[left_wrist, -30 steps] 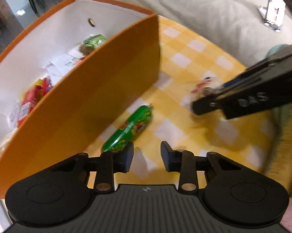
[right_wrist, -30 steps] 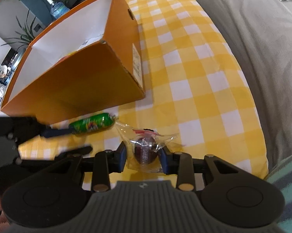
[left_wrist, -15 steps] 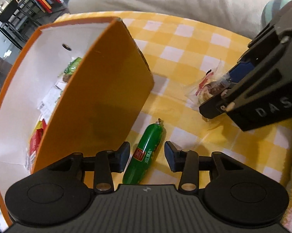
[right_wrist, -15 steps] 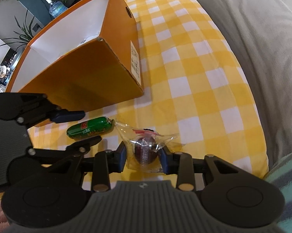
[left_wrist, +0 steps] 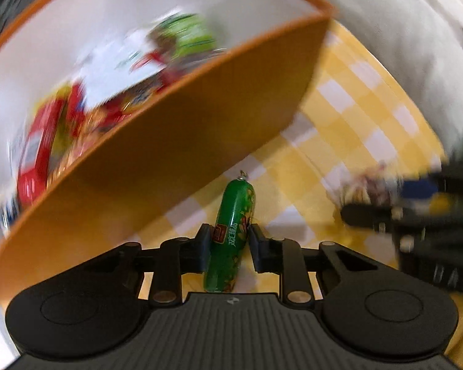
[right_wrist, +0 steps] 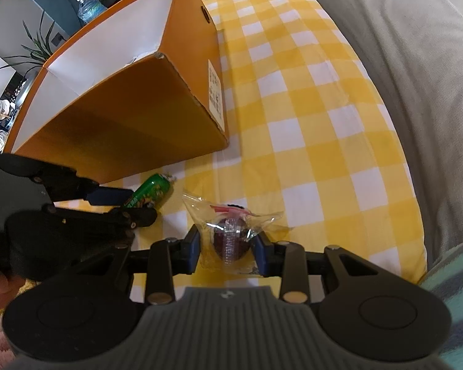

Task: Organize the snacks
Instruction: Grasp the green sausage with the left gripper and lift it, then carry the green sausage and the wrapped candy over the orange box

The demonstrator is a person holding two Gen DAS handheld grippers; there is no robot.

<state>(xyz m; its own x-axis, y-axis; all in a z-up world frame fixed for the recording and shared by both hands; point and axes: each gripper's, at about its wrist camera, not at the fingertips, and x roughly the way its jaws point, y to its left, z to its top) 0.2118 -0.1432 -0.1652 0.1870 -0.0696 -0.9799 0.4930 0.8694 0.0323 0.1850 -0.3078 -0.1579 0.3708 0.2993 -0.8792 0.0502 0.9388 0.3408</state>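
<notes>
Closing left gripper (left_wrist: 227,246) now pinches green sausage (left_wrist: 233,231).

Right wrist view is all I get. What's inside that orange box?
Observer: Snack packets lie in the orange box, blurred: a red packet at the near end, a green packet farther in.
Operator: Has the other tool got that green sausage?
Observer: Yes. The left tool has just been closing. Both its pads touch the green sausage, which lies lengthwise between them.
Operator: Any label on it?
Observer: A red patch with pale characters beside it, right by the pads.
</notes>
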